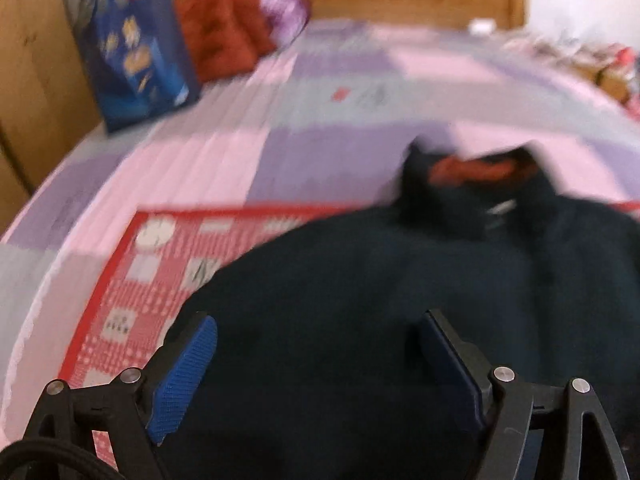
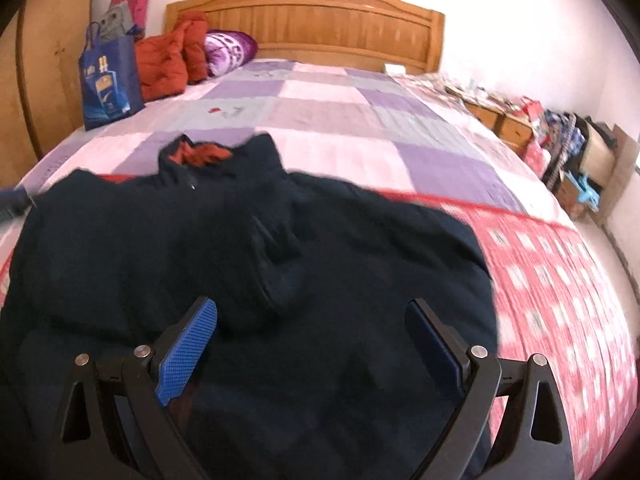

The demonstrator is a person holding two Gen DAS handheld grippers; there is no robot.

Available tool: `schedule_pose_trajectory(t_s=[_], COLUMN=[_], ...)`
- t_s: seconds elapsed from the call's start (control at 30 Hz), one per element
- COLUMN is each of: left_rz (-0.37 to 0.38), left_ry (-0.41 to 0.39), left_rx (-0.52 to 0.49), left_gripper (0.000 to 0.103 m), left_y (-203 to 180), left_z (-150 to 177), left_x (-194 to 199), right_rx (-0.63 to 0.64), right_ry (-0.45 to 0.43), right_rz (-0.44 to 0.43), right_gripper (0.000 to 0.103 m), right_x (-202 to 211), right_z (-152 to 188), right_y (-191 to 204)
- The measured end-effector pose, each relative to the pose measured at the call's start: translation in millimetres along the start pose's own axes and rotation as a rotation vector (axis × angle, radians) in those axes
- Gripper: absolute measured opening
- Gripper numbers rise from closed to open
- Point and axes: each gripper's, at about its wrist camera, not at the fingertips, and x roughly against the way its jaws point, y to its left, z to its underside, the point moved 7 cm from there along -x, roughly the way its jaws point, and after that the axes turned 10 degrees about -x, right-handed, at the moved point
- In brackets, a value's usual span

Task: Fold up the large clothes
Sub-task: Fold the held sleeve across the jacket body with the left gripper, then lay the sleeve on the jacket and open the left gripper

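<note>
A large dark navy jacket (image 2: 240, 264) with an orange-red collar lining (image 2: 202, 154) lies spread on the bed, collar toward the headboard. It also shows in the left wrist view (image 1: 380, 300), which is blurred. My left gripper (image 1: 316, 332) is open, its blue pads wide apart above the jacket's near part. My right gripper (image 2: 312, 320) is open too, above the jacket's lower middle. Neither holds cloth. A sleeve (image 2: 272, 248) lies folded over the jacket's front.
The jacket rests on a red checked cloth (image 2: 552, 280) over a pink and purple checked bedspread (image 2: 328, 120). A blue bag (image 2: 108, 84), orange-red clothing (image 2: 168, 60) and a purple pillow (image 2: 230, 50) sit at the far left by the wooden headboard (image 2: 320, 20). Clutter lines the floor at right (image 2: 568, 148).
</note>
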Motion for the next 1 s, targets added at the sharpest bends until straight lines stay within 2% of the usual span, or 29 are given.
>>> schedule_pose_trajectory(t_s=[0.1,0.17,0.2,0.27,0.3,0.37,0.4,0.43,0.5,0.53,0.6,0.67,0.7,0.73,0.77,0.8,0.87,1.0], left_rz=[0.015,0.017,0.005,0.008,0.014,0.004,0.008,0.018,0.019,0.03,0.075,0.053,0.014,-0.012,-0.013,0.045,0.089,-0.001], left_ry=[0.079,0.075,0.064,0.056,0.058,0.073,0.087,0.093,0.093,0.075,0.01,-0.027,-0.007,0.054,0.108,0.176,0.198,0.168], left_rx=[0.021,0.007,-0.01,-0.008,0.015,0.045,0.059,0.064,0.05,0.051,0.054,0.031,0.028,0.052,0.083,0.175,0.284,0.204], left_gripper=[0.088,0.089,0.09,0.096,0.097,0.103,0.103,0.103,0.1,0.096,0.096,0.096,0.096,0.097,0.103,0.103,0.103,0.103], left_y=[2,-3,-4,0,7,20,27,31,30,28,24,24,28,37,44,57,70,60], left_z=[22,31,33,37,39,44,47,48,43,38,21,5,1,6,15,32,44,39], left_x=[-37,-43,-43,-42,-45,-50,-54,-57,-50,-44,-30,-30,-41,-61,-77,-101,-115,-121], right_rx=[0.035,0.105,0.154,0.181,0.139,-0.088,-0.091,-0.007,0.041,0.031,0.007,0.003,0.0,-0.005,-0.006,-0.007,-0.012,-0.019], right_ry=[-0.042,-0.059,-0.033,0.061,0.104,0.189,0.181,0.143,0.12,0.122,0.122,0.112,0.109,0.105,0.102,0.101,0.1,0.099], right_rz=[-0.027,-0.037,-0.017,0.081,0.103,0.0,-0.002,0.045,0.078,0.07,0.046,0.035,0.029,0.023,0.022,0.019,0.002,-0.017], right_gripper=[0.097,0.097,0.097,0.097,0.098,0.1,0.1,0.1,0.1,0.1,0.101,0.102,0.102,0.102,0.102,0.103,0.103,0.103], right_x=[-18,-36,-53,-93,-109,-130,-130,-127,-128,-130,-135,-135,-136,-136,-136,-137,-137,-141], right_z=[-36,-50,-49,-37,-31,-14,-11,-9,-5,-4,-2,-1,-1,4,5,5,8,10], right_y=[38,67,77,66,51,7,1,8,16,14,9,6,7,3,3,4,6,4])
